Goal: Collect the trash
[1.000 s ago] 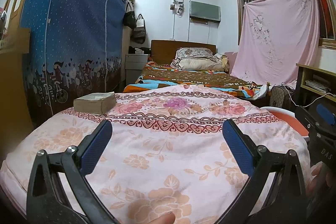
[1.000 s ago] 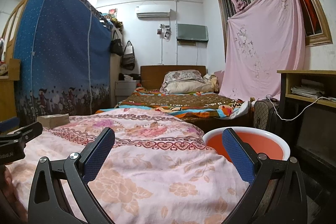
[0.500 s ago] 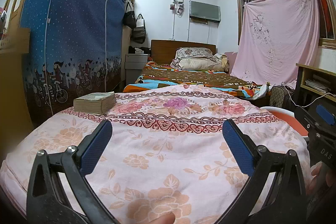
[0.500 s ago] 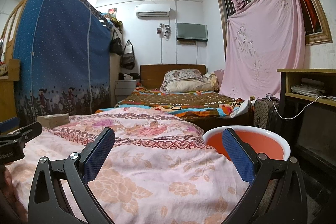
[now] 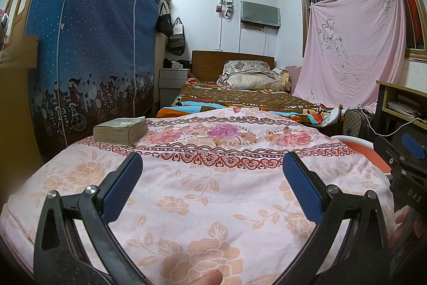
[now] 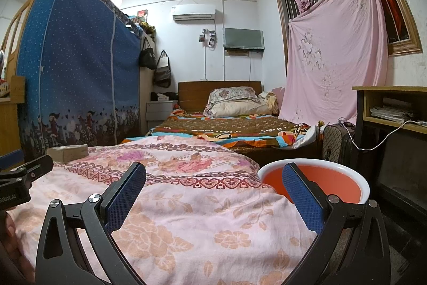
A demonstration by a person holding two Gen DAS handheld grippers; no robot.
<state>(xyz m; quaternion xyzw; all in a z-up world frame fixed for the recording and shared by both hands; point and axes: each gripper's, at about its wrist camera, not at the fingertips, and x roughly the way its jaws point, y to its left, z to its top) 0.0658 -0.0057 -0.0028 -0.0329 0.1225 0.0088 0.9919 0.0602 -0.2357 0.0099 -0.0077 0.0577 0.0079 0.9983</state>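
two hand-held grippers hang over a table draped in a pink floral cloth (image 5: 213,194), both with jaws spread wide and nothing between them. at the bottom of the left wrist view, the left gripper (image 5: 212,172) frames bare cloth at lower centre, with a fingertip (image 5: 208,279) showing at the bottom edge; the right gripper (image 6: 213,175), seen in its own view, straddles the cloth's right edge and the near rim of a red basin with a white rim (image 6: 333,167) at lower right, which seems the likely place for rubbish. no scrap, wrapper or other trash can be made out on the cloth in either view, and the basin's floor is hidden by its wall, so the scene fits equally a table not yet littered with anything to pick or one whose litter already lies in the basin. farther back, at left of centre, a thick worn book (image 5: 120,130) sits near the cloth's far left corner. any further move would call for finding a piece of trash at all, since none shows here. beyond, in the upper half of the frame, a made bed (image 5: 240,98), a blue fabric wardrobe (image 5: 88,44) and a pink sheet (image 5: 355,44) hung over the window.
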